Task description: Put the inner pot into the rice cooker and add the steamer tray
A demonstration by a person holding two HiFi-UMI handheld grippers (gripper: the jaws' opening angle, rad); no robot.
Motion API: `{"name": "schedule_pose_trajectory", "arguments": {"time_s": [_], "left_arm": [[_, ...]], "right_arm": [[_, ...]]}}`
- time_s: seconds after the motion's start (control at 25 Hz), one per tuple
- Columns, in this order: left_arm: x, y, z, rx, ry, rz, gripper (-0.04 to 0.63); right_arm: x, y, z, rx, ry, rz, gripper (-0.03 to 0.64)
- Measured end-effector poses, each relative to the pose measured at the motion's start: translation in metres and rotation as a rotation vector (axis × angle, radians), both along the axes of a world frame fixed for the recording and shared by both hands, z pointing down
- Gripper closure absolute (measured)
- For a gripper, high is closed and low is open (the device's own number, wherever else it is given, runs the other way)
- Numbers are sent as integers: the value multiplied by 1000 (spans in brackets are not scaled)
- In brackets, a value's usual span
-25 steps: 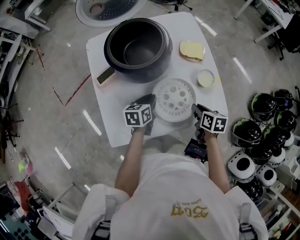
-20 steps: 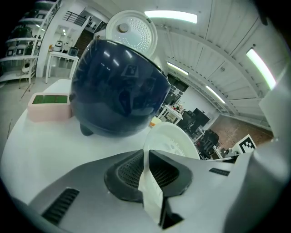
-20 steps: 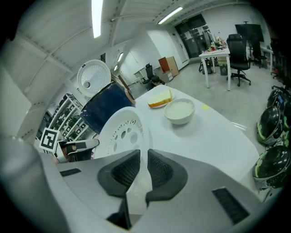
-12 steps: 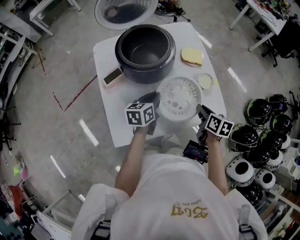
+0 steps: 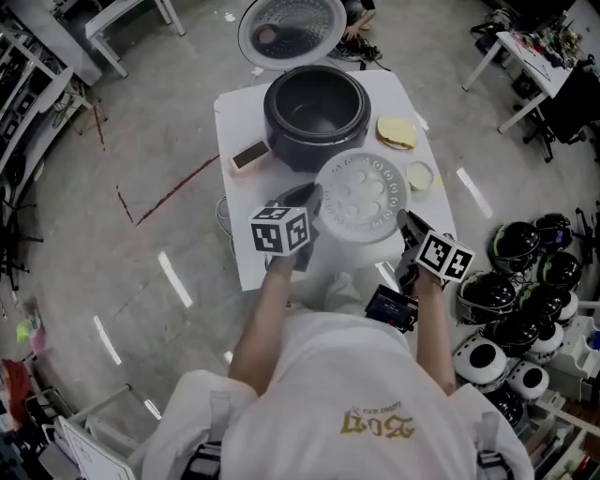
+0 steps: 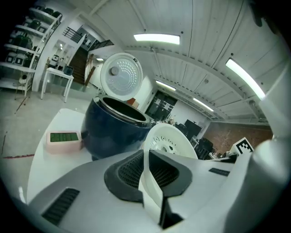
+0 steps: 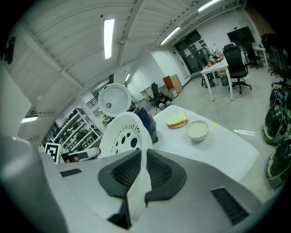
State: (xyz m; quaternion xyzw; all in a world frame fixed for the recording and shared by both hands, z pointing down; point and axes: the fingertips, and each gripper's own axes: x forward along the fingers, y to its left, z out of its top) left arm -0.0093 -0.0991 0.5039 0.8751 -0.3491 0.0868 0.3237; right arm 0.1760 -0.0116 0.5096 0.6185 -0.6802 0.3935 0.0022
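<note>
Both tools have hold of the white steamer tray point(image 5: 361, 195). The left tool point(image 5: 309, 199) is clamped on the tray's left rim, its dark pads pressed on the thin white edge. The right tool point(image 5: 405, 223) pinches the opposite rim, and its jaws have just been closing on that edge. The perforated tray hangs between the two tools, clear of the worktop point(image 5: 239, 122). Just beyond the tips of both tools stands the dark rice cooker point(image 5: 314, 114), with its lid point(image 5: 292, 28) thrown open behind it. Past the right tool sit a small bowl point(image 5: 420, 174) and a piece of bread point(image 5: 397, 132). Ahead of the left tool, beside the cooker, lies a small pink timer point(image 5: 250, 155).
</note>
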Motion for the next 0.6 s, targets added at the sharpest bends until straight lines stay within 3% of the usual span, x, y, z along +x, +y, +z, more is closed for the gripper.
{"name": "schedule_pose_trajectory", "arguments": {"time_s": [0.6], "left_arm": [[-106, 9, -59, 81, 127, -117, 541]], "right_arm": [[-95, -12, -71, 173, -5, -82, 572]]}}
